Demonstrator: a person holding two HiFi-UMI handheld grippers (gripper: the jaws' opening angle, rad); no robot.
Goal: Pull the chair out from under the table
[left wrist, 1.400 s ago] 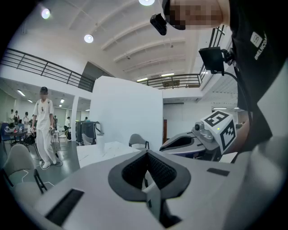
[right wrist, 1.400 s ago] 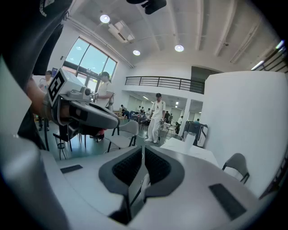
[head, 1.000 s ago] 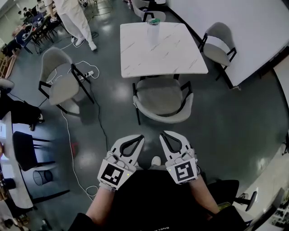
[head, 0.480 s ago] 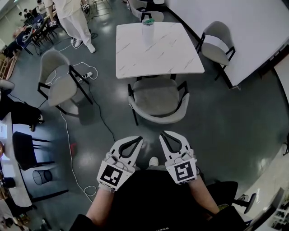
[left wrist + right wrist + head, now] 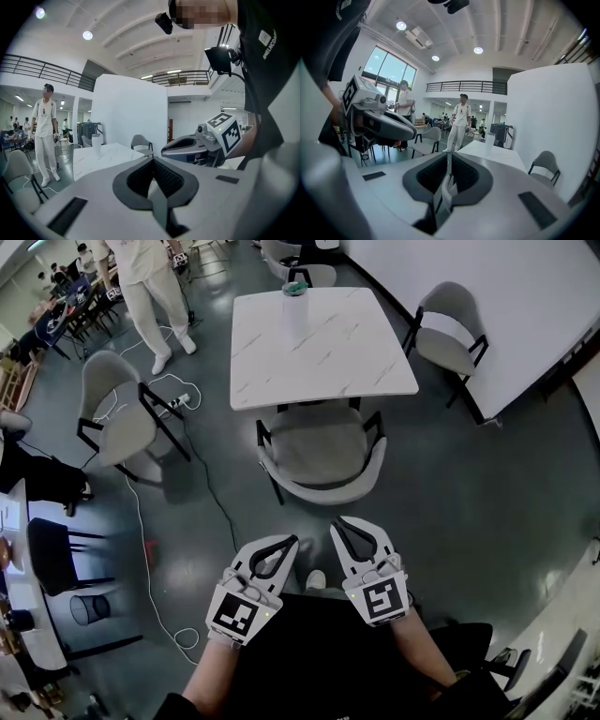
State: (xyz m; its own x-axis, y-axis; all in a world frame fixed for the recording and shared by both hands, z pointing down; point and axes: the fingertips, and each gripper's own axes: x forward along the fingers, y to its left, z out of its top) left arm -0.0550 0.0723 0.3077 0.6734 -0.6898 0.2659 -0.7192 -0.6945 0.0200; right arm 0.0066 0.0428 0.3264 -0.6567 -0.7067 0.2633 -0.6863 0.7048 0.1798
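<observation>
A grey padded chair (image 5: 323,451) with a black frame stands tucked halfway under the white marble table (image 5: 319,343), its curved back towards me. Both grippers hang side by side just short of that back, touching nothing. My left gripper (image 5: 292,542) is shut and empty; in the left gripper view its jaws (image 5: 152,161) meet with nothing between them. My right gripper (image 5: 337,523) is shut and empty too, its jaws (image 5: 449,161) closed together. A white cup (image 5: 294,304) stands on the table's far side.
A second grey chair (image 5: 122,413) stands to the left beside a white cable and power strip (image 5: 178,395). A third chair (image 5: 450,334) sits at the table's right near a white wall. A person in white (image 5: 150,292) stands at the far left.
The table and chair have slid left in the head view. Both grippers have edged a little nearer the chair's back, still shut.
</observation>
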